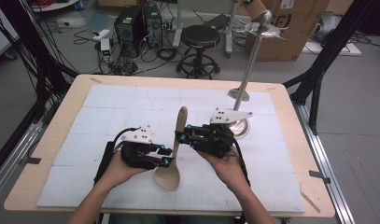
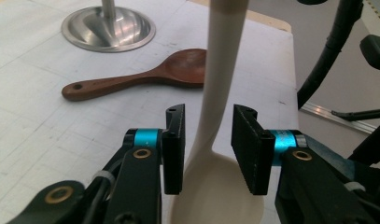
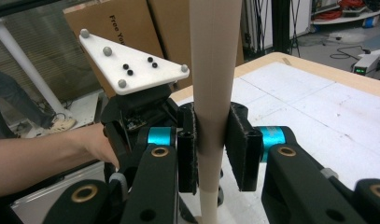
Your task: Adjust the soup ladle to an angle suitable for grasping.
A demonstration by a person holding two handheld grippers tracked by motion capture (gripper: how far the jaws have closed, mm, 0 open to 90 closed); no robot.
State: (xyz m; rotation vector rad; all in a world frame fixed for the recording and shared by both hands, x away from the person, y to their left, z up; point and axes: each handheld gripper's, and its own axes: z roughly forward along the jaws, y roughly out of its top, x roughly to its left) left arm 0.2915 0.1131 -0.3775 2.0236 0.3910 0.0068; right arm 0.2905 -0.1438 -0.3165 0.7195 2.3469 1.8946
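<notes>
With the right gripper pinching the handle of the pale wooden spoon above the table and the left gripper spread either side of its neck without touching, a tilt could make it slip.

Lab / data-capture rig, not a home. Beyond the hand-held gripper: plywood tabletop with a white gridded mat, black desktop PC towers on the floor in a tangle of cables, a black round stool, cardboard boxes. Black frame struts flank the tabletop on both sides. Bare grey floor.
</notes>
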